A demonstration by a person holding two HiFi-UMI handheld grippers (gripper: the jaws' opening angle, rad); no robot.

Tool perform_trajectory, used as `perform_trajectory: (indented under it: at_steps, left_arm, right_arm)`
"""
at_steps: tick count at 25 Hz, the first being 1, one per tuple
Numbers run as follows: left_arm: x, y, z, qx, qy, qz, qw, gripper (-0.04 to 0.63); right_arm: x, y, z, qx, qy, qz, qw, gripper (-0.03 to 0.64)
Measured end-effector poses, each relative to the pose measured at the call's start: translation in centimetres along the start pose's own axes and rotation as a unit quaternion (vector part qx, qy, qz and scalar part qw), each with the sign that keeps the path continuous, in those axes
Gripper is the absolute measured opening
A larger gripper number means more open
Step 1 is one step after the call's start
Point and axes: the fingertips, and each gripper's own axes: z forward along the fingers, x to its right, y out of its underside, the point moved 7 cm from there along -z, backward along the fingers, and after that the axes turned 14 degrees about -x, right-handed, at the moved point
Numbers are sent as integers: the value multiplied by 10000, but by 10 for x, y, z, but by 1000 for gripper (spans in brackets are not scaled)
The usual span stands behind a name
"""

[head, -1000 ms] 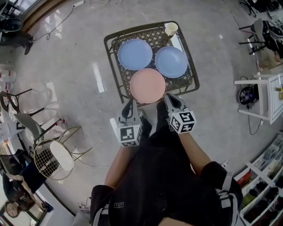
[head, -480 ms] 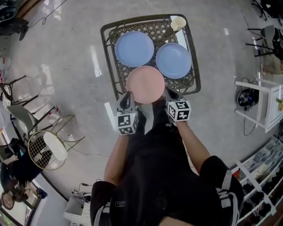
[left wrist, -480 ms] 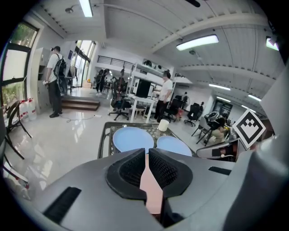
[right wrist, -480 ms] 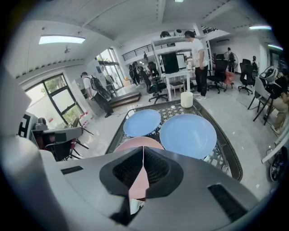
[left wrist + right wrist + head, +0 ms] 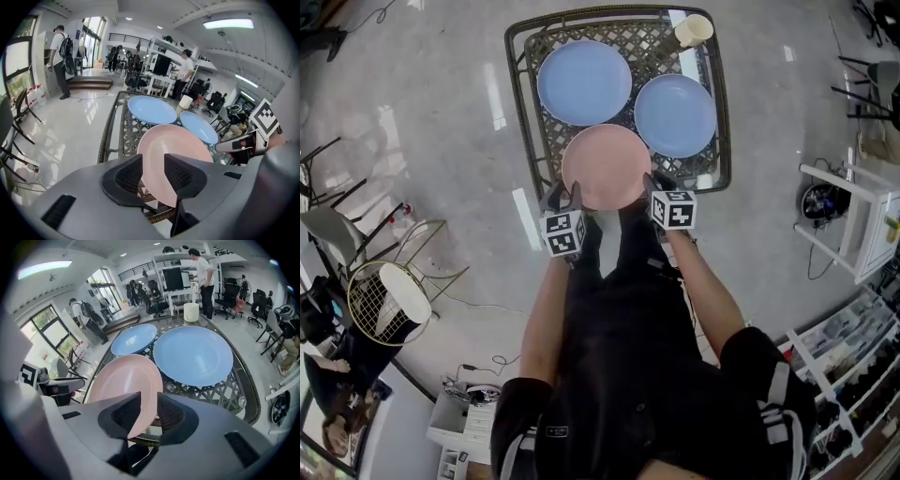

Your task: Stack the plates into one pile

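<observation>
**Three plates, no pile yet**

We see the task at its start: nothing is stacked. The three plates lie singly on the lattice bench (image 5: 517, 103). A blue plate (image 5: 584, 82) sits at the far left and a second blue plate (image 5: 675, 114) lies to its right. The pink plate (image 5: 606, 167) is nearest us, close to both and reaching over the bench's near rim. A cup (image 5: 694, 30) stands at the far right corner, apart from the plates.

Both grippers meet the pink plate's near edge, one on each side. The left gripper (image 5: 153, 161) has just been opening its jaws. They stand apart with the pink rim between them, not clamped. The right gripper (image 5: 149, 399) likewise straddles the rim with a gap showing beside it, so we read it as open too.

We judge that every step remains: gripping, lifting and setting one plate on another, twice. The plates are round, shallow, smooth and plain in colour. They look alike in size, so they should nest well.
</observation>
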Motion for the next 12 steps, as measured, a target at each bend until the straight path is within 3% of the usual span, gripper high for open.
perform_trajectory:
  at_steps: [6,12]
  left_arm:
    - [-17,11,27,-478,-141,-176,9986,167]
    - [-17,16,47,-745,7,-159,9971,167]
  right_arm:
    - [12,5,26,-409,53,54,9991,92]
    - [17,8,41,-564,77,234,9981,92]
